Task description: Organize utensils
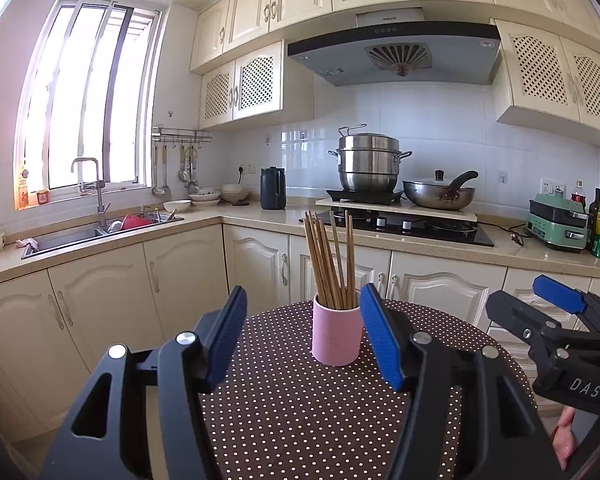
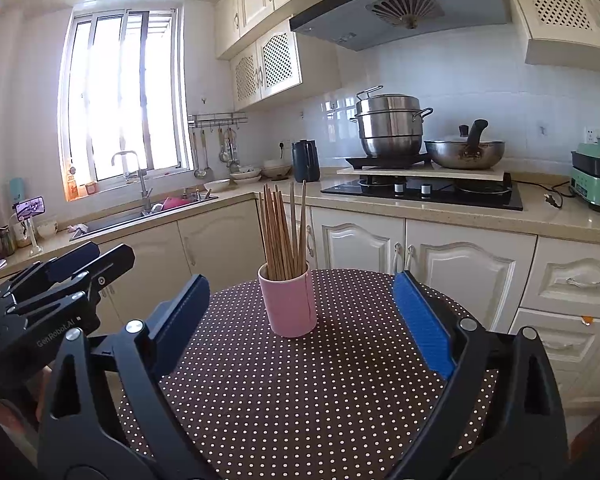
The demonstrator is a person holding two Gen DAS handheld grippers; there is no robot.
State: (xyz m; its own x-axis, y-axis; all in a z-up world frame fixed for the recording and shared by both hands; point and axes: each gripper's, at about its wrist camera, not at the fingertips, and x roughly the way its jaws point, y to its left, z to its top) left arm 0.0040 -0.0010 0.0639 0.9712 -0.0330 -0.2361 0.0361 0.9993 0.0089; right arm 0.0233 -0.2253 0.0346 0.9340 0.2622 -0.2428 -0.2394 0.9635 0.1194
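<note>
A pink cup [image 1: 336, 334] stands upright on a round table with a brown polka-dot cloth [image 1: 300, 408]. Several wooden chopsticks [image 1: 332, 260] stand in it. My left gripper [image 1: 303, 292] is open just short of the cup, with nothing between its blue pads [image 1: 228, 336]. In the right wrist view the same pink cup [image 2: 288, 304] and chopsticks [image 2: 282, 232] sit ahead of my right gripper [image 2: 300, 278], which is wide open and apart from the cup. The right gripper [image 1: 524, 300] also shows at the right edge of the left wrist view. The left gripper [image 2: 80, 258] shows at the left of the right wrist view.
Beyond the table runs an L-shaped counter [image 1: 260, 220] with cream cabinets. On it are a sink [image 1: 100, 232] with dishes, a black kettle [image 1: 273, 188], a hob with a steel steamer pot [image 1: 368, 164] and a wok [image 1: 440, 192], a green appliance [image 1: 558, 224] and bottles.
</note>
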